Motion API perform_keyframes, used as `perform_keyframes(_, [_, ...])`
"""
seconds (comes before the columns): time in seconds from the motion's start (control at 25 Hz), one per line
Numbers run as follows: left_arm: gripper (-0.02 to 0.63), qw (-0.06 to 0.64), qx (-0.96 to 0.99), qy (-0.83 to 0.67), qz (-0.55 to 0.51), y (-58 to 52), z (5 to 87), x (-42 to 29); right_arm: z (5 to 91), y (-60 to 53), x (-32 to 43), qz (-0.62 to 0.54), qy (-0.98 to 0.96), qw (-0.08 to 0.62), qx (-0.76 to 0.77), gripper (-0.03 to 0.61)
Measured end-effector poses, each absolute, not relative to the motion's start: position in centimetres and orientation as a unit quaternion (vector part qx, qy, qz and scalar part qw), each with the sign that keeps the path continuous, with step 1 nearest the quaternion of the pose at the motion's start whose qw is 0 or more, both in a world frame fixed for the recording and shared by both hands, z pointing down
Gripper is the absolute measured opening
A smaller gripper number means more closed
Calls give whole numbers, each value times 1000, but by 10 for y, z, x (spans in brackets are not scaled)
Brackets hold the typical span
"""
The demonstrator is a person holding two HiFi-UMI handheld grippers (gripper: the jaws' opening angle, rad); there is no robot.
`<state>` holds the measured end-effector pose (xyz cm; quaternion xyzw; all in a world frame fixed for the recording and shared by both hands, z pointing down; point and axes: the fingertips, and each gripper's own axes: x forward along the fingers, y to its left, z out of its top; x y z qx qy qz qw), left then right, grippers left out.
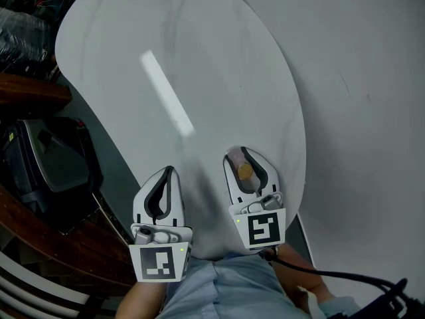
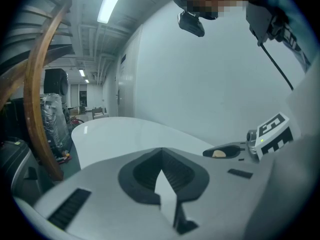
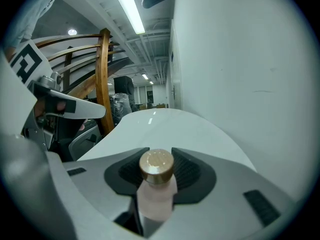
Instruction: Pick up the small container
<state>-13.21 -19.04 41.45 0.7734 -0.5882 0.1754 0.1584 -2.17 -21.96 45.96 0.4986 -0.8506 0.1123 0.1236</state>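
Observation:
The small container (image 1: 245, 171) is a pale pink bottle with a round gold cap (image 3: 156, 166). It stands between the jaws of my right gripper (image 1: 242, 153), just above the near edge of the white table (image 1: 199, 58). In the right gripper view, my right gripper (image 3: 160, 150) has its dark ribbed pads (image 3: 192, 174) closed on the bottle from both sides. My left gripper (image 1: 169, 171) hovers to the left of it, tips together, with nothing in it. In the left gripper view, my left gripper (image 2: 161, 151) shows only the table through its hollow, and the right gripper (image 2: 227, 151) lies to the right.
A pale wall (image 1: 365, 111) runs along the table's right side. A dark chair or case (image 1: 46, 165) and curved wooden rails (image 2: 40, 99) stand to the left. A black cable (image 1: 358, 281) trails at the lower right. The person's light sleeve (image 1: 226, 288) is at the bottom.

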Motion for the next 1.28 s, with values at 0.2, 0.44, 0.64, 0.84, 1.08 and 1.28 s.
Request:
perform_keyframes(0.2, [-2, 165, 769, -595, 166, -195, 413, -127, 462, -223, -18, 104, -852, 133, 495, 127])
perform_keyframes(0.44, [-2, 162, 771, -595, 159, -188, 410, -133, 466, -210, -27, 61, -857, 199, 471, 101])
perform_keyframes(0.64, [-2, 161, 772, -595, 155, -183, 408, -133, 469, -207, -26, 65, -855, 203, 474, 95])
perform_keyframes(0.84, [-2, 155, 772, -599, 148, -187, 401, -133, 469, -215, -24, 87, -853, 179, 482, 92])
perform_keyframes(1.08, [-2, 142, 770, -606, 139, -186, 391, -133, 462, -213, -22, 108, -854, 164, 482, 92])
perform_keyframes(1.28, [-2, 128, 772, -610, 125, -184, 380, -130, 438, -215, -27, 84, -865, 133, 476, 92])
